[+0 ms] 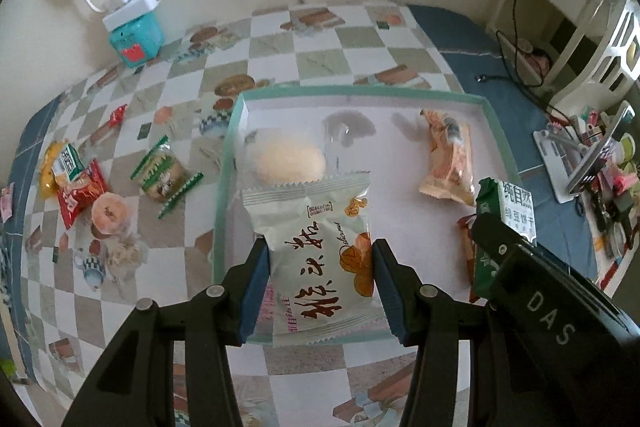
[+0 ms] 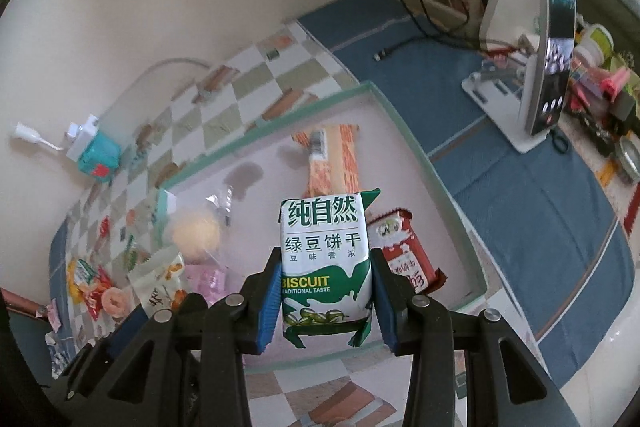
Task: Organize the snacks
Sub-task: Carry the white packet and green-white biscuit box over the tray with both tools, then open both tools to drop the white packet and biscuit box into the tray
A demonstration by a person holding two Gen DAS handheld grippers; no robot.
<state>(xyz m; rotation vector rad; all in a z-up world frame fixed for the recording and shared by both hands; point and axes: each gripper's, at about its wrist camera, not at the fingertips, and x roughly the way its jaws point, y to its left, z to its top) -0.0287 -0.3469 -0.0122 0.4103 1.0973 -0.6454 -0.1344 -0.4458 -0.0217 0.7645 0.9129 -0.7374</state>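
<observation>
Two handheld grippers worked over a shallow green-rimmed tray point(image 1: 498, 131) on a checkered surface point(image 1: 320, 59). The left gripper point(image 1: 320, 287) had its blue-padded jaws closed on the sides of a white cracker packet point(image 1: 316, 251) printed with brown brush characters and orange rounds, held above the tray's near edge. The right gripper point(image 2: 326, 297) had its jaws clamped on a green-and-white biscuit packet point(image 2: 324, 255) (its label read "BISCUIT"), upright over the tray's near right part; the same packet showed at the right edge of the left wrist view.

Inside the tray lay a clear-wrapped pale round cake point(image 1: 290, 159) near the left wall, an orange-striped packet point(image 1: 450, 159) toward the far right, a red packet point(image 2: 404, 255) just behind the biscuit packet, and a pink wrapper point(image 2: 206, 277) in the near left corner, partly hidden.

Outside the tray, to its left, loose snacks sat on the surface: a green-edged packet point(image 1: 166, 177), a red packet point(image 1: 80, 197) with a yellow one point(image 1: 50, 169) beside it, a ring-shaped pastry point(image 1: 110, 213) and a small red candy point(image 1: 116, 117) farther back. A teal-and-white device point(image 1: 134, 27) stood against the wall. A phone on a white stand point(image 2: 546, 83) stood well to the right on a blue cloth point(image 2: 520, 195).
</observation>
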